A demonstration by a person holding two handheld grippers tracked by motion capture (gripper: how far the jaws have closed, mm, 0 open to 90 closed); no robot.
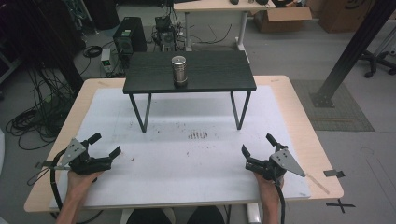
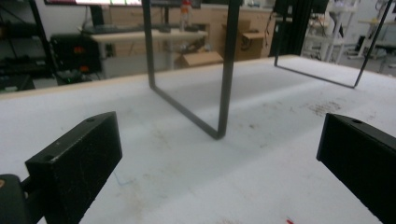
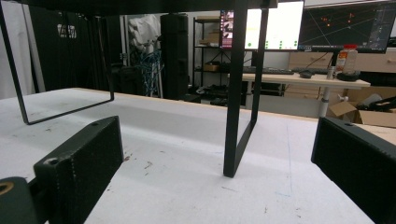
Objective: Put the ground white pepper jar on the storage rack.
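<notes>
From the high view, a steel canister (image 1: pixel 179 70) stands upright at the middle of a small black raised shelf (image 1: pixel 140 74), toward 12 o'clock on the white-covered worktop (image 1: pixel 187 163). The left gripper (image 1: pixel 104 145) rests at 8 o'clock, jaws spread and released, holding nothing; the right gripper (image 1: pixel 257 143) rests at 4 o'clock, likewise released. Both lie well apart from the canister.

In the left gripper view, the jaws stand wide apart, with a shelf leg frame (image 2: pixel 224 79) ahead at 12 o'clock.

In the right gripper view, the jaws gape over bare worktop, with another leg frame (image 3: pixel 236 102) ahead.
</notes>
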